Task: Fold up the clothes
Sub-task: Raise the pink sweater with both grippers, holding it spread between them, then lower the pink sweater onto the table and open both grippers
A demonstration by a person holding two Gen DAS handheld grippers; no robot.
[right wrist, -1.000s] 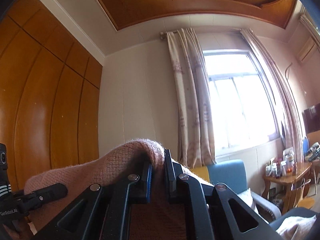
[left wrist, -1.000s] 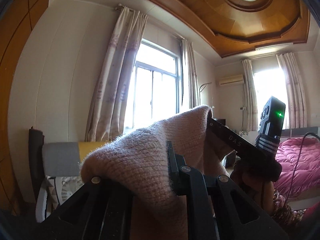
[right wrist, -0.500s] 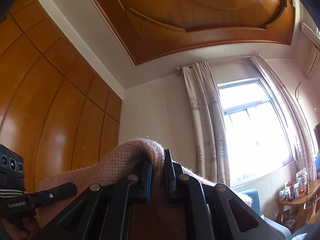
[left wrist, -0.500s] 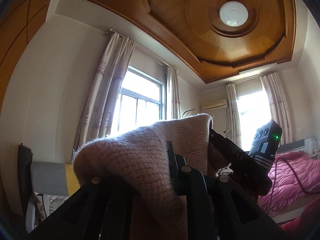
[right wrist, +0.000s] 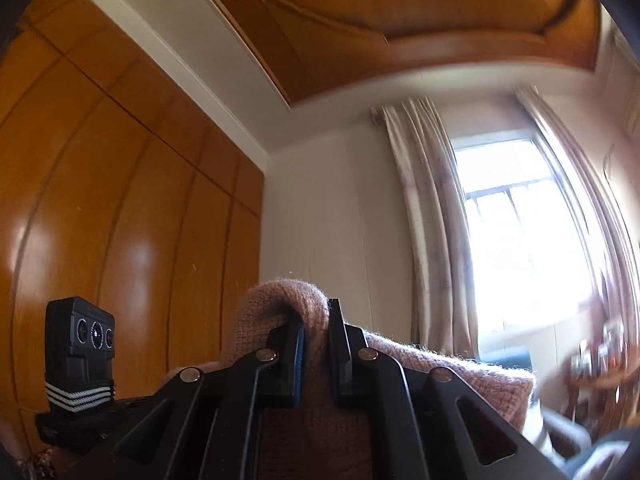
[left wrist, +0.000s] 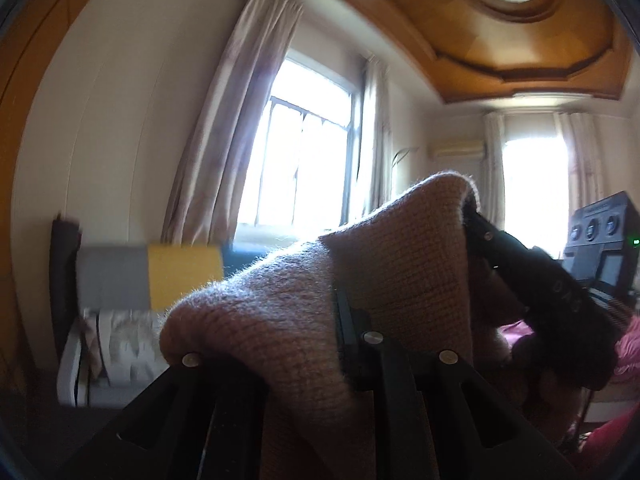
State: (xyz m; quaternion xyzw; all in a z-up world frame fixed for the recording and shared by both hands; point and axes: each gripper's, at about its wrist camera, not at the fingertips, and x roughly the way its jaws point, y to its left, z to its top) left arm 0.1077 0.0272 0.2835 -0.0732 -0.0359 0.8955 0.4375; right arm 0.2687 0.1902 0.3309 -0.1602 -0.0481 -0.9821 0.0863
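the left gripper (left wrist: 340, 312) and the right gripper (right wrist: 314, 344) each pinch the pink sweater (left wrist: 304, 320) tight; it hangs up in the air between them; no fold shows yet; the folding is still to do

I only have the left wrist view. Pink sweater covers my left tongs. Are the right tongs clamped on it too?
Observer: Yes. In the right wrist view the right tongs pinch a fold of the pink sweater between both pads.
Operator: Does the sweater hang past them on the far side?
Observer: It does; it drapes to the right of the tongs, toward the window.
Operator: What's behind my left tongs from there?
Observer: A wooden wardrobe wall; the left tongs' camera block shows in front of it, low on the left.
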